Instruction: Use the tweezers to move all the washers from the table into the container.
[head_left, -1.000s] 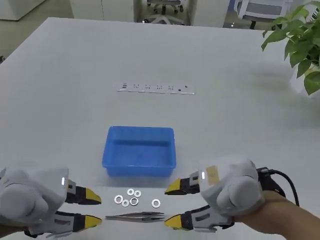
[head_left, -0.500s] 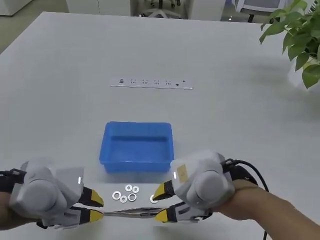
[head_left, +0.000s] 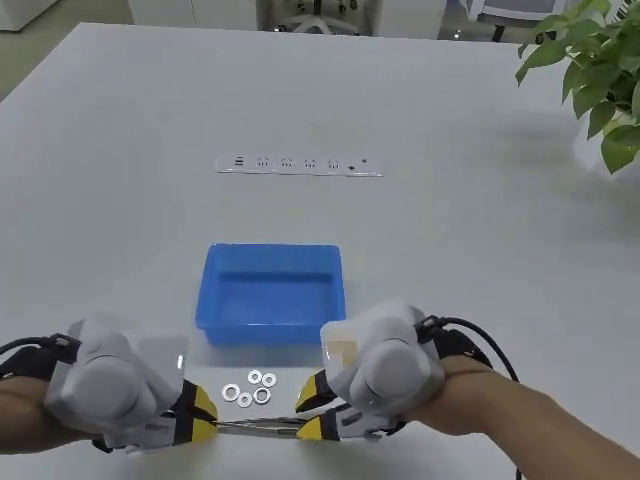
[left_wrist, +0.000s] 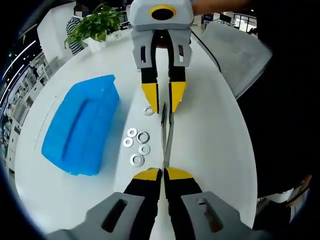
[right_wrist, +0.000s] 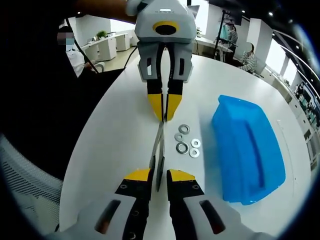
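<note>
Thin metal tweezers (head_left: 256, 427) lie on the white table, held between the two grippers. My left gripper (head_left: 204, 416) is shut on one end of the tweezers (left_wrist: 166, 137), where the arms join. My right gripper (head_left: 309, 412) faces it from the other end, its jaws closed against the spread arms of the tweezers (right_wrist: 158, 150). Several small metal washers (head_left: 250, 388) lie in a loose cluster just beyond the tweezers. The same washers (left_wrist: 137, 146) sit between tweezers and container, and one washer (left_wrist: 149, 110) lies apart, near the right gripper (left_wrist: 164, 99). The blue container (head_left: 272, 262) stands behind the washers.
A white power strip (head_left: 298, 165) lies farther back on the table. A green potted plant (head_left: 598, 70) stands at the far right edge. Office chairs and desks stand beyond the table. The table's near edge runs close under both grippers.
Both grippers have moved inward toward each other and closed onto the ends of the tweezers; a second ago they stood open and apart from them. The head camera has shifted slightly.
</note>
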